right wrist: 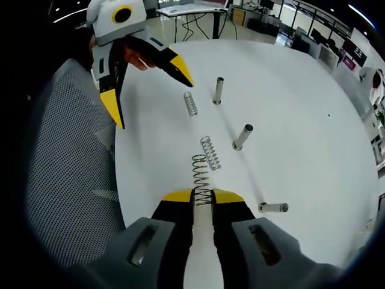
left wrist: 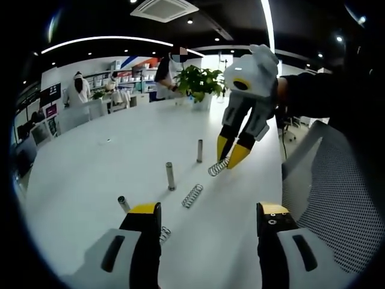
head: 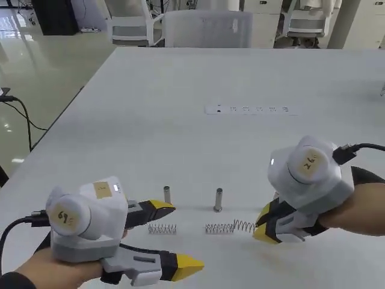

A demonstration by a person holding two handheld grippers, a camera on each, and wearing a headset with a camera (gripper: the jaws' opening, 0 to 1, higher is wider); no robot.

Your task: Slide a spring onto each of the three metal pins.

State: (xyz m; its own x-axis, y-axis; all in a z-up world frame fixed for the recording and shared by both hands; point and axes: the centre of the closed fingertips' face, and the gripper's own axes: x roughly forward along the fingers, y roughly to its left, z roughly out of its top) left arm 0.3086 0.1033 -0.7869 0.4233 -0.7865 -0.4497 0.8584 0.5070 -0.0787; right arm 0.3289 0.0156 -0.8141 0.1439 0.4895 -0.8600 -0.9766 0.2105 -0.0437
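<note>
Our right gripper (right wrist: pixel 203 195) pinches 1 spring (right wrist: pixel 200 171) by its end; our left gripper (left wrist: pixel 209 209) gapes wide, a loose spring (head: pixel 162 229) just beside it; 3 pins (left wrist: pixel 170 176) stand upright farther off.

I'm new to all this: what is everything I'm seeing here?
table: one, white, under everything.
metal pins: three, silver, standing in a row on the table.
springs: three, silver wire; two lie beside the pins, one is gripped at its end by the right tool.
socket strip: one, white, set in the table beyond the pins.
chairs: several, pale grey, at the table's far end.
potted plant: one, green, beyond the table's end in the left gripper view.
left tool: one, grey with yellow tips, open, by the leftmost spring.
right tool: one, grey with yellow tips, shut on a spring.
</note>
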